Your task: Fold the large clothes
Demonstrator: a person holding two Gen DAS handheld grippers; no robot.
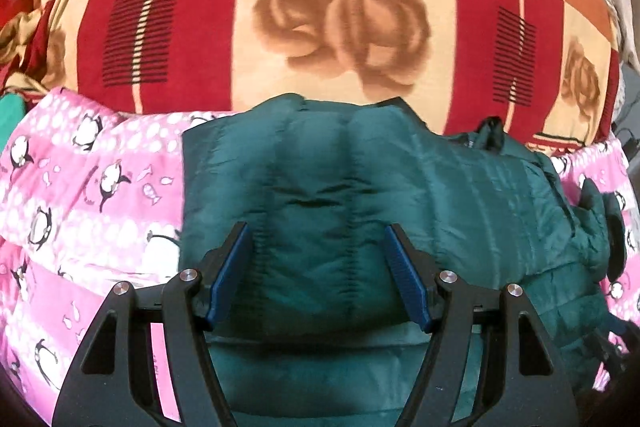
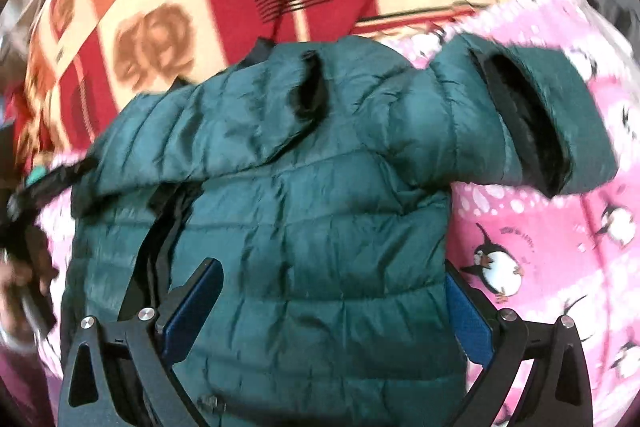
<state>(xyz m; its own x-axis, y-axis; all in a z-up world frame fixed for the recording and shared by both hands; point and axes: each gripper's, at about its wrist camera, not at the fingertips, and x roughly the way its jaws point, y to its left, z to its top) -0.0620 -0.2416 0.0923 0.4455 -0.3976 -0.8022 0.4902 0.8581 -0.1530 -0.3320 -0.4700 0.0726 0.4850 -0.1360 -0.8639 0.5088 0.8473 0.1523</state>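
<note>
Pink penguin sheet (image 2: 540, 227) under green puffer jacket (image 2: 320, 227), between right gripper (image 2: 332, 291) fingers (image 2: 200, 287)

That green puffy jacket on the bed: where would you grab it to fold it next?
Probably the loose sleeve cuff of the green jacket, approached from above on its pink-sheet side. It sticks out past the body with an open end, so the right gripper jaws could pinch its edge and carry it inward.

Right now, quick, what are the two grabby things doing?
Left gripper: jaws open above the green jacket, holding nothing.
Right gripper: jaws open wide over the jacket, not pinching it.
</note>
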